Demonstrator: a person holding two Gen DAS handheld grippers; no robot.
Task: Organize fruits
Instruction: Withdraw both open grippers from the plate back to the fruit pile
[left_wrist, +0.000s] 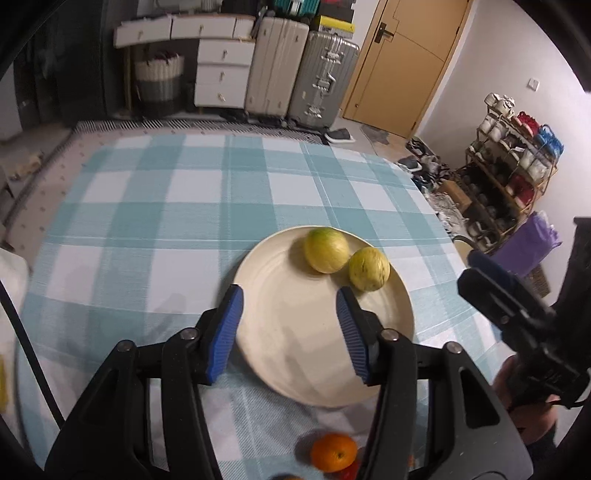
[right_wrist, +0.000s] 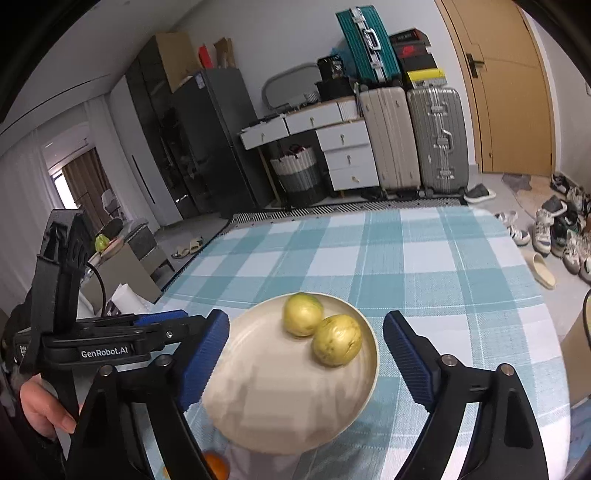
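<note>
A cream plate (left_wrist: 295, 350) lies on the blue checked tablecloth and holds two yellow-green round fruits (left_wrist: 326, 250), (left_wrist: 369, 268) at its far side. My left gripper (left_wrist: 290, 299) is open and empty above the plate's near part. An orange (left_wrist: 333, 452) lies on the cloth below it, with something red beside it. In the right wrist view the plate (right_wrist: 266, 398) and both fruits (right_wrist: 303, 314), (right_wrist: 337, 345) sit between the open, empty fingers of my right gripper (right_wrist: 306, 325). The orange (right_wrist: 216, 464) shows at the bottom edge.
The right gripper's body (left_wrist: 517, 317) hangs at the table's right side; the left gripper's body (right_wrist: 110, 339) is at the left. Suitcases (left_wrist: 303, 70), white drawers (left_wrist: 221, 70) and a shoe rack (left_wrist: 509, 166) stand beyond the table (left_wrist: 147, 206).
</note>
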